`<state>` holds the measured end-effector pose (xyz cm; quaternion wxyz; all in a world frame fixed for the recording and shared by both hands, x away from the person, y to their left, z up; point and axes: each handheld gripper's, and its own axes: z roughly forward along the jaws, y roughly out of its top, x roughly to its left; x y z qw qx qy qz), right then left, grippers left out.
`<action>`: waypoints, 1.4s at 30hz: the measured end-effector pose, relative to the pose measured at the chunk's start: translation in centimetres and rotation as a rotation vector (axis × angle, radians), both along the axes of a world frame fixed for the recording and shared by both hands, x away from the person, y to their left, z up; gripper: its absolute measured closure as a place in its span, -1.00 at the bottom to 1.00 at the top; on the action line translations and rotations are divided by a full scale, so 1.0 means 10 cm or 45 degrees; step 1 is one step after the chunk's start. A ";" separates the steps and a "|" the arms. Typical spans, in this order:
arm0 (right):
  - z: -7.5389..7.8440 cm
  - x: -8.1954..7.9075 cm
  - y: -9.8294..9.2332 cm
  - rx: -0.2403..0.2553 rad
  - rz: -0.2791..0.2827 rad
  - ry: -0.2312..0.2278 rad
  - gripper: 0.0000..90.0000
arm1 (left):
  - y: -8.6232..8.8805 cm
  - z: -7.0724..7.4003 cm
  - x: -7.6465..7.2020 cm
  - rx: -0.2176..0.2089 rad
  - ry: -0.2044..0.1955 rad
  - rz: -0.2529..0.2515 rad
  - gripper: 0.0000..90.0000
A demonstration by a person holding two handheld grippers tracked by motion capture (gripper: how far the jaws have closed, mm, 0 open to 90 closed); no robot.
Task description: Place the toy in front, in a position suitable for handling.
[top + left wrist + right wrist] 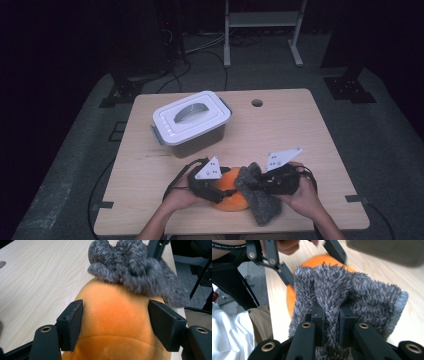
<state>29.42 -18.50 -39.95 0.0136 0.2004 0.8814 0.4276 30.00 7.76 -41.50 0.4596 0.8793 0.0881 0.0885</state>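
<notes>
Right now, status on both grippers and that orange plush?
Left gripper clamped on orange plush. Right gripper shut on grey fuzzy cloth, draped over the plush. White lidded box stands behind, clear of the work.

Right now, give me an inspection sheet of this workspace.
Surface: light wooden table with a round hole near the far edge.
Job's things: orange plush toy at the near edge; grey fuzzy cloth draped over its right side.
Clutter: white lidded storage box, lid on.
Grippers: left claw straddles the plush, pads against its sides; right claw pinches a fold of cloth.
Cables: black cable trails from the left claw.
Surroundings: grey floor, white frame legs behind.
</notes>
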 end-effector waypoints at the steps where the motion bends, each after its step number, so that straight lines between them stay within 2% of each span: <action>1: -0.03 0.02 -0.04 0.013 -0.007 0.025 0.73 | 0.02 0.00 0.01 0.004 0.002 -0.005 -0.32; 3: -0.09 0.05 -0.12 0.028 -0.026 0.063 0.73 | 0.04 -0.02 0.00 -0.009 0.004 -0.006 -0.31; 5: -0.12 0.07 -0.19 -0.001 -0.049 0.076 0.72 | 0.05 -0.03 0.00 -0.023 0.017 0.008 -0.32; 7: -0.11 0.06 -0.23 -0.021 -0.065 0.066 0.73 | 0.07 -0.04 0.00 -0.028 0.015 0.007 -0.32; 8: -0.08 0.06 -0.24 -0.011 -0.069 0.056 0.72 | 0.07 -0.05 -0.01 -0.032 0.015 0.007 -0.32; 11: 0.01 0.04 -0.23 0.060 -0.060 0.033 0.72 | 0.07 -0.05 -0.01 -0.034 0.013 0.000 -0.32; 14: 0.03 0.03 -0.18 0.031 -0.045 0.009 0.72 | 0.09 -0.06 -0.01 -0.035 0.015 0.000 -0.31; 17: -0.09 0.05 -0.17 -0.024 -0.046 0.045 0.72 | 0.13 -0.06 0.01 -0.043 0.034 0.004 -0.31; 20: -0.19 0.09 -0.21 -0.022 -0.041 0.127 0.72 | 0.14 -0.07 0.01 -0.042 0.033 0.000 -0.31; 24: -0.24 0.11 -0.30 -0.039 -0.059 0.155 0.72 | 0.16 -0.07 0.01 -0.048 0.039 0.000 -0.31; 30: -0.14 0.12 -0.27 0.077 -0.056 0.126 0.72 | 0.19 -0.08 0.03 -0.055 0.046 -0.008 -0.31; 32: -0.15 0.13 -0.24 0.065 -0.050 0.128 0.72 | 0.20 -0.08 0.03 -0.053 0.049 -0.012 -0.31; 39: -0.31 0.16 -0.31 0.016 -0.049 0.220 0.71 | 0.24 -0.09 0.05 -0.061 0.068 -0.004 -0.31; 42: -0.29 0.17 -0.34 0.014 -0.062 0.212 0.71 | 0.24 -0.09 0.05 -0.064 0.068 -0.002 -0.31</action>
